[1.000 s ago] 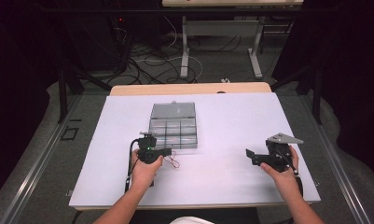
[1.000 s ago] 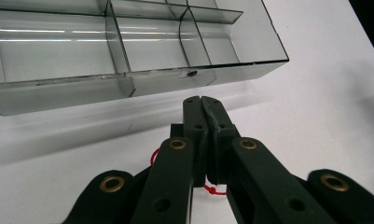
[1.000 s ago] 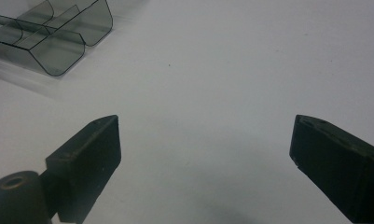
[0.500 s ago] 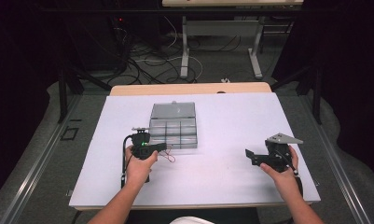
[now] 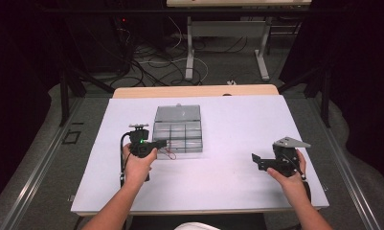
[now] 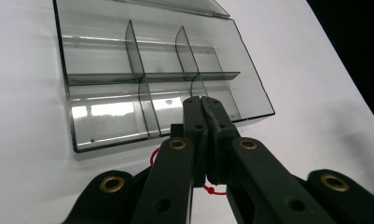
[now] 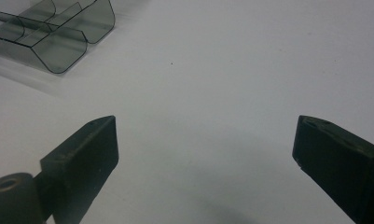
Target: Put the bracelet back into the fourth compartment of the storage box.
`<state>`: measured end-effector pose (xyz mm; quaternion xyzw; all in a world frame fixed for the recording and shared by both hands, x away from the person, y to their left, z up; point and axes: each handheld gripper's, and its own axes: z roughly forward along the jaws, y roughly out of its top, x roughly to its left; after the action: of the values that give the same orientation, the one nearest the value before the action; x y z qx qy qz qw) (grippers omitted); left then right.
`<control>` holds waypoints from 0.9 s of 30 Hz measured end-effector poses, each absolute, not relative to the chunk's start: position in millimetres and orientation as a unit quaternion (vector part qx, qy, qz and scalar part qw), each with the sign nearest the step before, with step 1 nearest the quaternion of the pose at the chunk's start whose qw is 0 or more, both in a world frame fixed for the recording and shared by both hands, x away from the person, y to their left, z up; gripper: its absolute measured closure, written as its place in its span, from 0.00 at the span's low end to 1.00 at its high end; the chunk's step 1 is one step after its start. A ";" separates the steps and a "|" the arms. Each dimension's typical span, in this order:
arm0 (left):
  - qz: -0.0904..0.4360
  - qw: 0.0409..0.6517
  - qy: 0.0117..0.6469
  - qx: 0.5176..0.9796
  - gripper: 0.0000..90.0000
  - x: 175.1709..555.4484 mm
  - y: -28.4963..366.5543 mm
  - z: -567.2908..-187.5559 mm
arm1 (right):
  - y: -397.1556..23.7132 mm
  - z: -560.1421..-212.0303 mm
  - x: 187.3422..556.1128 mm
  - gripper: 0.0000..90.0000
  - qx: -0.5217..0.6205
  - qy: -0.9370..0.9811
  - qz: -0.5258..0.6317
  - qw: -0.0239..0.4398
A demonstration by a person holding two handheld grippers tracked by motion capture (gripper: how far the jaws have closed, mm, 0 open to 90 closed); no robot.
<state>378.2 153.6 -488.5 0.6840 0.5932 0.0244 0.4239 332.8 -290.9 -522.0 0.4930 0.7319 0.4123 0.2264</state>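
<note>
On the white tabletop (image 5: 228, 182) sits 1 clear plastic box (image 5: 177, 129) with its lid swung open at the far side; its tray is split by thin walls into 6 compartments, 2 rows of 3, and in the left claw's view all 6 look bare. There are 2 claws, 1 in each of the person's hands. The left claw (image 5: 162, 143) hangs at the near left edge of the box, its tips pointing across the box's front rim, and its 2 black jaws are pressed together. In its own view the left claw (image 6: 204, 101) has its tips over the near middle compartment of the box (image 6: 105, 116), and a thin red wire (image 6: 153, 157) curls out from under the jaws on both sides, so the jaws look clamped on that wire. From the high camera the same red wire (image 5: 169, 154) dangles just below the claw, right at the front wall of the box and close above the tabletop. The right claw (image 5: 254, 160) is well apart from the box, near the right edge of the tabletop, with its 2 jaws spread wide. In its own view the right claw (image 7: 205, 149) has nothing between its jaws but bare white tabletop (image 7: 212, 84), and 1 rounded corner of the box (image 7: 58, 42) shows at the upper left.
</note>
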 end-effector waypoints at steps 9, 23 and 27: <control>0.033 0.428 0.596 0.678 1.00 384.9 161.3 -477.0 | -289.9 -522.4 333.1 0.04 0.495 0.732 0.411 0.225; 0.045 0.434 0.604 0.667 1.00 396.4 171.2 -464.9 | -290.0 -522.3 333.4 0.02 0.495 0.732 0.410 0.226; 0.055 0.434 0.607 0.664 1.00 399.5 172.7 -463.4 | -289.8 -522.3 333.5 0.02 0.495 0.732 0.410 0.225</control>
<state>399.5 172.7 -463.4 0.6636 0.6070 0.0552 0.4337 333.5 -289.8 -522.3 0.4952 0.7320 0.4104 0.2248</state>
